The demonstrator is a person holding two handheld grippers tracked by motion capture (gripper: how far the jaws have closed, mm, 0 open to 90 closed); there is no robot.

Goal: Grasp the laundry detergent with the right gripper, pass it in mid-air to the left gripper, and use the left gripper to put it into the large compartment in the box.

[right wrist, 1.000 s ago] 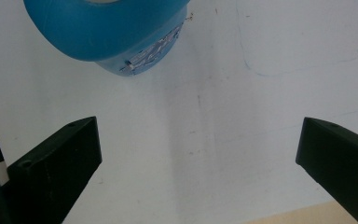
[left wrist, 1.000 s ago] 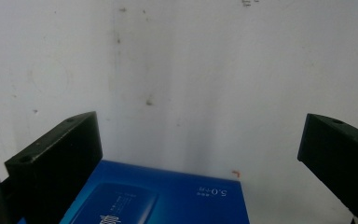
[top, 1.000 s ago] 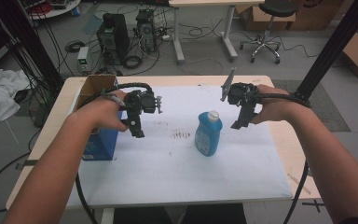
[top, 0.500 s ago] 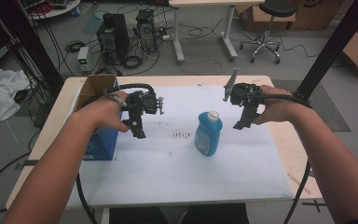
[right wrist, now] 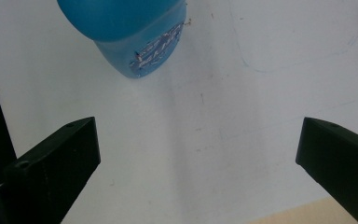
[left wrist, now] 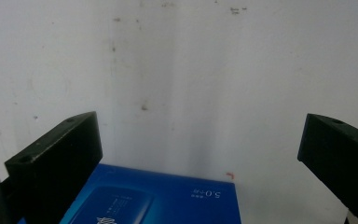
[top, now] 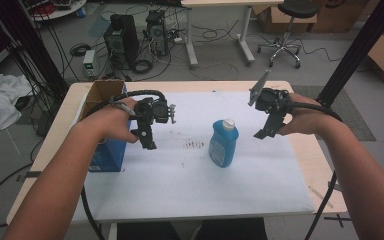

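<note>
A blue bottle (top: 223, 144) with a white cap stands upright near the middle of the white sheet (top: 190, 185). My right gripper (top: 263, 133) hangs to the right of it, apart from it, jaws pointing down. In the right gripper view the jaws (right wrist: 198, 154) are wide open and empty, with the bottle (right wrist: 126, 32) at the top left. My left gripper (top: 148, 142) hovers left of the bottle, beside a blue-sided cardboard box (top: 106, 150). Its jaws (left wrist: 200, 149) are wide open over the sheet, and the box's blue face (left wrist: 158, 198) lies below them.
The box is open at the top and stands at the table's left edge (top: 55, 150). Dark smudges (top: 195, 145) mark the sheet between the grippers. Bare wood (top: 325, 180) runs along the right side. Behind the table are computers, cables and an office chair.
My right gripper has drifted slightly to the right, away from the bottle. The left gripper has barely moved. Both stay open.
</note>
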